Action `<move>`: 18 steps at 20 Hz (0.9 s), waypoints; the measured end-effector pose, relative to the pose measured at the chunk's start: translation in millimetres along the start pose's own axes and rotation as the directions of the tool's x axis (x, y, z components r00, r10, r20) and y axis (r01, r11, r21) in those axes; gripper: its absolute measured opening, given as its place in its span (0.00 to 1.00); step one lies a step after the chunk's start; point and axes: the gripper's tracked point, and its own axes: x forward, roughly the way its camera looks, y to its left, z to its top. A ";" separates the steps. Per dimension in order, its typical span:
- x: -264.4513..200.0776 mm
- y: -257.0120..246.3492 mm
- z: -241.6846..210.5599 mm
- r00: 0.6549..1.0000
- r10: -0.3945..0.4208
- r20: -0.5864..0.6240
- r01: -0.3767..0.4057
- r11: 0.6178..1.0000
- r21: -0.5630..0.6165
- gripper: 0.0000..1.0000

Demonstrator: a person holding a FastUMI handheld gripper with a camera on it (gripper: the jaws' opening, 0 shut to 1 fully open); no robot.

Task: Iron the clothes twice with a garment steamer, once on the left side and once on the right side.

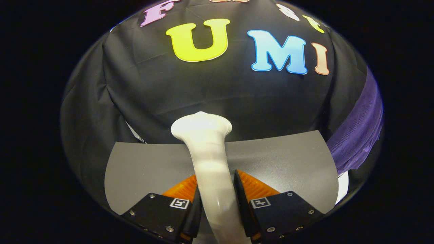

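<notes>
A white garment steamer (206, 152) stands up between my fingers, its handle clamped by both of them and its flared head pointing away from me above the grey table (284, 162). My gripper (216, 184) is shut on the steamer's handle, just above the table's near part. A purple garment (359, 132) hangs at the far right, beyond the table's right edge and well to the right of the steamer's head. Only a strip of its cloth shows.
The booth's black cloth wall (142, 88) closes off the back and the left, right behind the table's far edge. A white patch (343, 186) shows under the garment's lower end, beside the table's right edge.
</notes>
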 end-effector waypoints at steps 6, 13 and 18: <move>-5.5 0.9 2.6 0.993 -0.046 0.111 0.054 0.996 -0.070 0.41; -71.1 10.2 18.9 0.940 0.033 0.340 -0.022 0.999 -0.035 0.41; -132.7 -18.8 21.8 0.872 0.012 0.489 0.011 0.999 -0.046 0.40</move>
